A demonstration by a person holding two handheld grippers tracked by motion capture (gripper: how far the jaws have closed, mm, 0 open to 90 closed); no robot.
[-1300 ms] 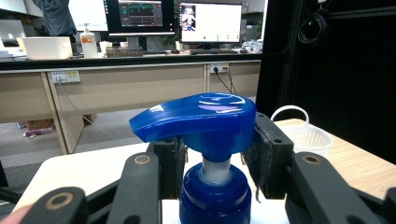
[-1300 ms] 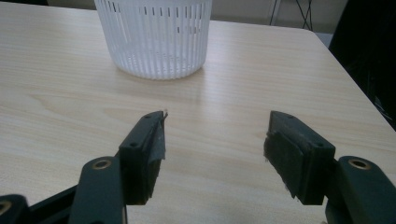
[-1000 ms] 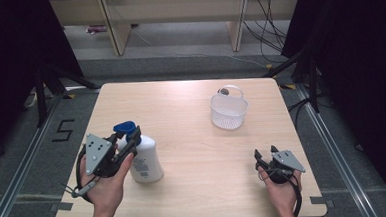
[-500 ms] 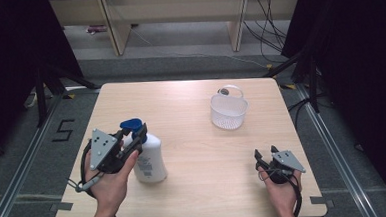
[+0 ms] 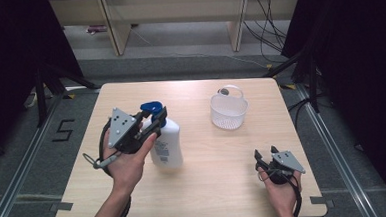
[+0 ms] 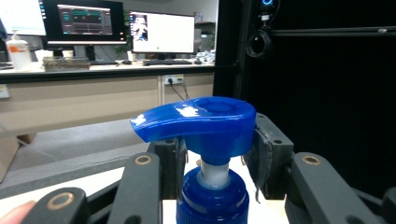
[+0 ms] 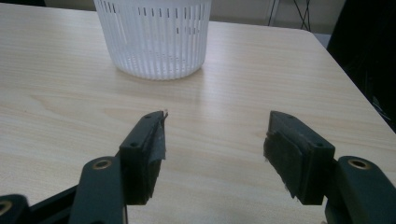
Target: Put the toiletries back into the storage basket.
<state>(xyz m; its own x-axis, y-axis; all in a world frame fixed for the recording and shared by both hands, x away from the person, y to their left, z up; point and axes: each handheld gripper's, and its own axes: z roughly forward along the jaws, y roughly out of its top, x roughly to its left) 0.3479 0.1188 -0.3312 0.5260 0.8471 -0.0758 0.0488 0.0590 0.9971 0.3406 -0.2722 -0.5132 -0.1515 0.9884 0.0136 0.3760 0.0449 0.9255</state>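
- The left tool [image 5: 154,121] is clenching the neck of a white pump bottle [image 5: 166,146] just under its blue pump head [image 6: 198,120], one jaw on each side.
- The bottle is standing upright on the left half of the wooden desk [image 5: 210,187], its base resting on the surface.
- The right tool [image 5: 266,154] is hovering released near the desk's front right corner, its jaws spread with nothing between them.
- A white slotted basket [image 7: 153,37] is sitting toward the back right, well apart from the bottle.
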